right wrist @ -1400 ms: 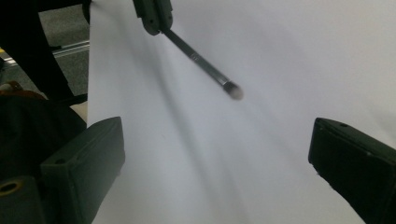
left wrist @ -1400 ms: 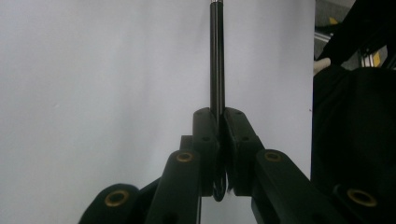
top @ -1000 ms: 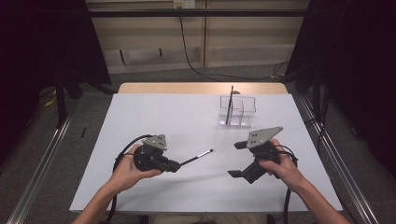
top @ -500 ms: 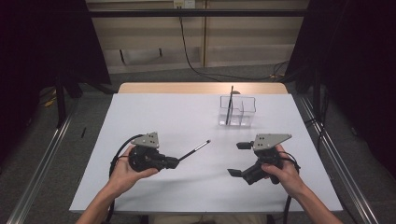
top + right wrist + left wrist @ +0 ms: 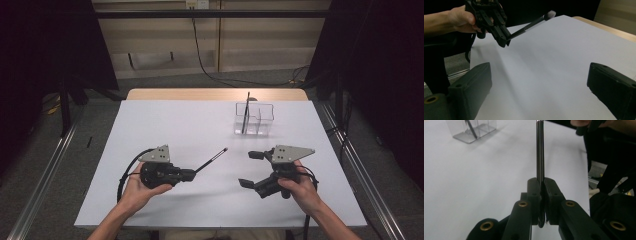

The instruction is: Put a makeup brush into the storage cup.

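My left gripper [image 5: 192, 174] is held above the white table [image 5: 170, 125] at the near left, shut on a thin black stick [image 5: 211, 161] whose pale tip points right and away. In the left gripper view the jaws [image 5: 541, 185] pinch the stick [image 5: 540, 150] near its end. My right gripper [image 5: 248, 169] hovers at the near right, open, with nothing between its jaws. In the right gripper view [image 5: 539, 72] it faces the left gripper [image 5: 505, 41] and the stick [image 5: 531, 25].
A clear divided container [image 5: 254, 120] stands at the far right of the table with another black stick [image 5: 245, 114] leaning in it; it is also at the top left of the left gripper view [image 5: 474, 131]. Metal rails run along both table sides.
The stick's tip has swung a little toward the far side of the table. Both hands have stayed almost in place, and the right gripper's plate has levelled.
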Demonstrator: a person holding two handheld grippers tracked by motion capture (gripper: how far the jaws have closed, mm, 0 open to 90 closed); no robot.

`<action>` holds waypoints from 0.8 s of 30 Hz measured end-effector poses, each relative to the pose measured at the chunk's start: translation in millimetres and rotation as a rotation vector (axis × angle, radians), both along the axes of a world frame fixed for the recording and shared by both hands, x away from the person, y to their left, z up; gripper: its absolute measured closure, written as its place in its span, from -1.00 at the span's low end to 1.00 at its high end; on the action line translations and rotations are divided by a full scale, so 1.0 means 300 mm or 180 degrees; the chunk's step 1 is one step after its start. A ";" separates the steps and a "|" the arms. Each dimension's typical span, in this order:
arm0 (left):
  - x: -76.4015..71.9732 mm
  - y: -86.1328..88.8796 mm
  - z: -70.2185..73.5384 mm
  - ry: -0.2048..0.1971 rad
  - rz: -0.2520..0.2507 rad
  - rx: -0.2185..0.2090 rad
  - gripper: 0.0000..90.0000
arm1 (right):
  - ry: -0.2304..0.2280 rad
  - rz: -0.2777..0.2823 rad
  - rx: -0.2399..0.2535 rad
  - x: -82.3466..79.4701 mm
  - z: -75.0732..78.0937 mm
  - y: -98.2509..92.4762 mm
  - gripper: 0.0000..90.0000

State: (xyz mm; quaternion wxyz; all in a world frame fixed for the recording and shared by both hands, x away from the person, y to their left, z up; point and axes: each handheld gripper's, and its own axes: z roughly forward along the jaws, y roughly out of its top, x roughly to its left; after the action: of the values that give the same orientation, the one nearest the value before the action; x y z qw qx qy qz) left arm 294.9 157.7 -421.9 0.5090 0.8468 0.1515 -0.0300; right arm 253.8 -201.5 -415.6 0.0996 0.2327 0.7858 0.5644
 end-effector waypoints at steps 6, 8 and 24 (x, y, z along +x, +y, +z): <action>-0.015 -0.016 -0.004 -0.0058 0.0030 -0.0195 0.87 | -0.0028 0.0024 0.0097 -0.008 0.010 0.012 -0.86; -0.020 -0.022 -0.009 -0.0085 0.0030 -0.0255 0.87 | -0.0044 0.0027 0.0116 -0.009 0.014 0.016 -0.85; -0.036 -0.044 -0.019 -0.0216 0.0025 -0.0616 0.87 | 0.0040 0.0138 0.0250 -0.005 0.070 0.057 -0.77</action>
State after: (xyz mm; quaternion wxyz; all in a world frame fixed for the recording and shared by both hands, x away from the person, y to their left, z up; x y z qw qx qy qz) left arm 284.1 144.3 -427.7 0.5934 0.7936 0.1339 -0.0137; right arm 252.1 -184.3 -394.6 0.0733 0.2229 0.7684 0.5954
